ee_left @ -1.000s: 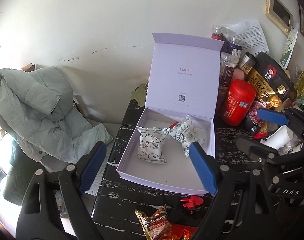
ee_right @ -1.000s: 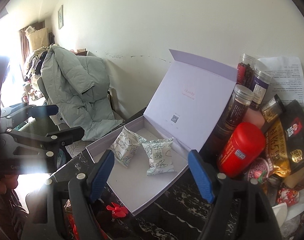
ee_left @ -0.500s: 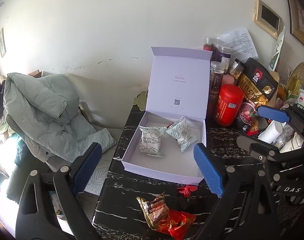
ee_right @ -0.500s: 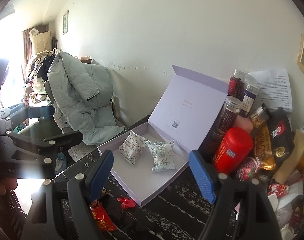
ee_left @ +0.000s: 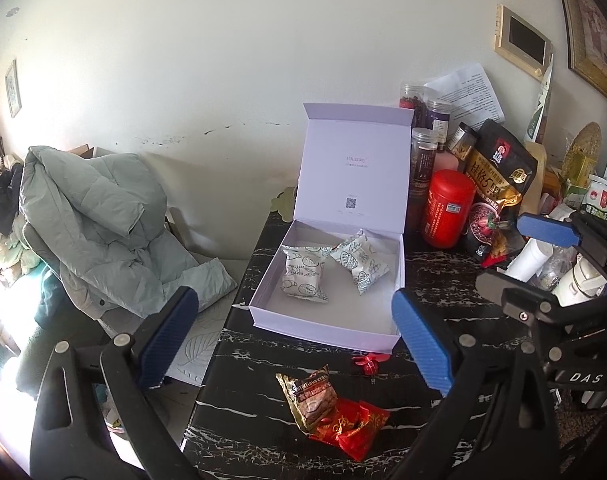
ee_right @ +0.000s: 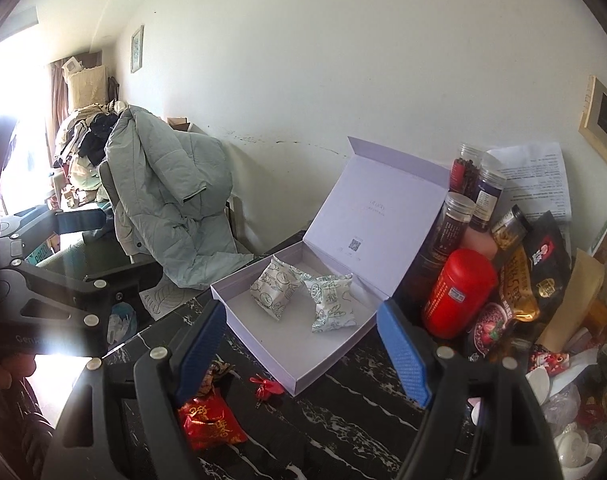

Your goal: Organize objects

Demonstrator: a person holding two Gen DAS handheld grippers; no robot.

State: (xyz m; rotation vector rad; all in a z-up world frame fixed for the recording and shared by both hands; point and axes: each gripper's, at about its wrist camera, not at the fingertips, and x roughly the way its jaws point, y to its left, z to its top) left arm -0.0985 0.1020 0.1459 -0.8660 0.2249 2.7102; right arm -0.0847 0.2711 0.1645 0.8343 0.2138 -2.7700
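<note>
A pale lilac gift box (ee_left: 263, 312) (ee_right: 263, 352) lies on the black marble table with its lid standing up. Two white printed snack packets (ee_left: 303, 274) (ee_right: 273, 288) rest inside it. In front of the box lie a brown-gold snack packet (ee_left: 309, 394), a red packet (ee_left: 353, 426) (ee_right: 209, 424) and a small red bow (ee_left: 369, 362) (ee_right: 265, 386). My left gripper (ee_left: 291, 340) hovers over the table's front, its jaws opening with nothing between them. My right gripper (ee_right: 303, 352) is open and holds nothing, pulled back from the box.
Jars, a red canister (ee_left: 447, 208) (ee_right: 457, 294), a black-gold food bag (ee_left: 499, 176) and papers crowd the right of the table against the wall. A grey-green padded jacket (ee_left: 91, 224) (ee_right: 171, 208) hangs over a chair left of the table. White cups (ee_right: 571, 446) sit front right.
Both grippers have drawn back and risen from the box, so the loose packets and the bow in front of it have come into view. The left jaws have spread wider.
</note>
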